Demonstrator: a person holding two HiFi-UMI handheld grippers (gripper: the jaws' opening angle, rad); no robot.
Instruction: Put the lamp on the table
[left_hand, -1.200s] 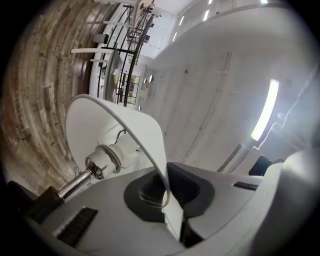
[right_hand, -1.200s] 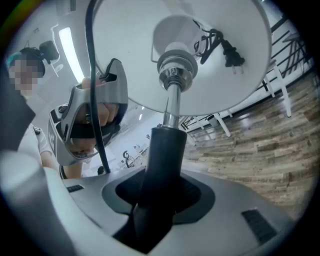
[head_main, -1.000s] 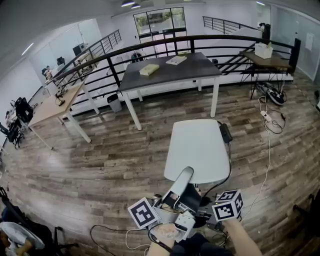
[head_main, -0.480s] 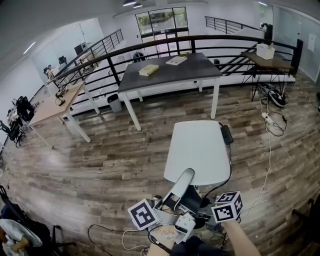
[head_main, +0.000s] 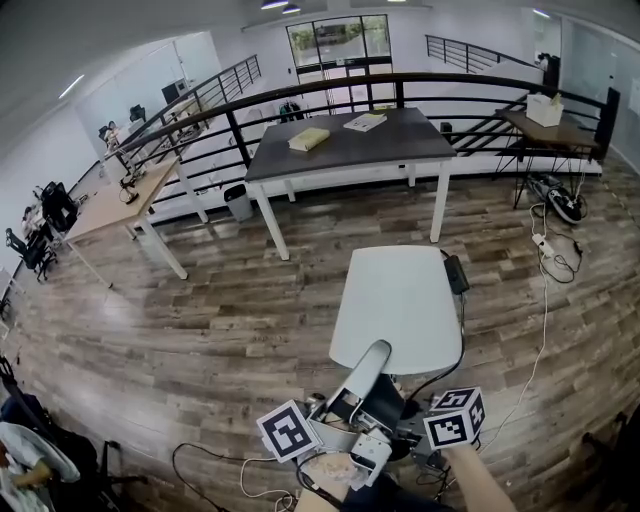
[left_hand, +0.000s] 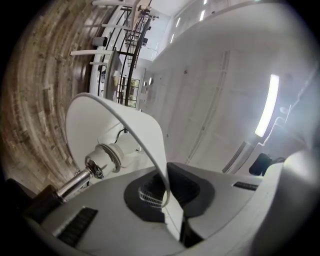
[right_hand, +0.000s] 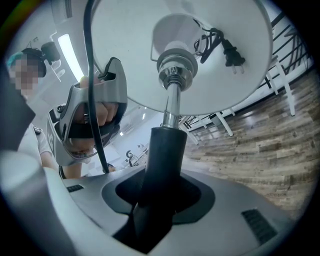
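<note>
The left gripper (left_hand: 167, 200) pinched the lampshade (left_hand: 90, 125) in its jaws, the right gripper (right_hand: 150, 210) clamped the stem (right_hand: 162, 150); the worktop (head_main: 400, 290) lay just ahead.

An open-plan office or lab: a black railing (head_main: 300, 92) borders a wood-plank floor (head_main: 200, 320), with a dark-topped work table (head_main: 350, 150) holding 2 books (head_main: 309, 139), light wooden desks (head_main: 110, 205) and black office chairs (head_main: 52, 208) at the left, glass doors (head_main: 340, 45) at the far end, ceiling lights (head_main: 275, 5) overhead, and cables (head_main: 545, 250) with a power strip trailing over the floor
</note>
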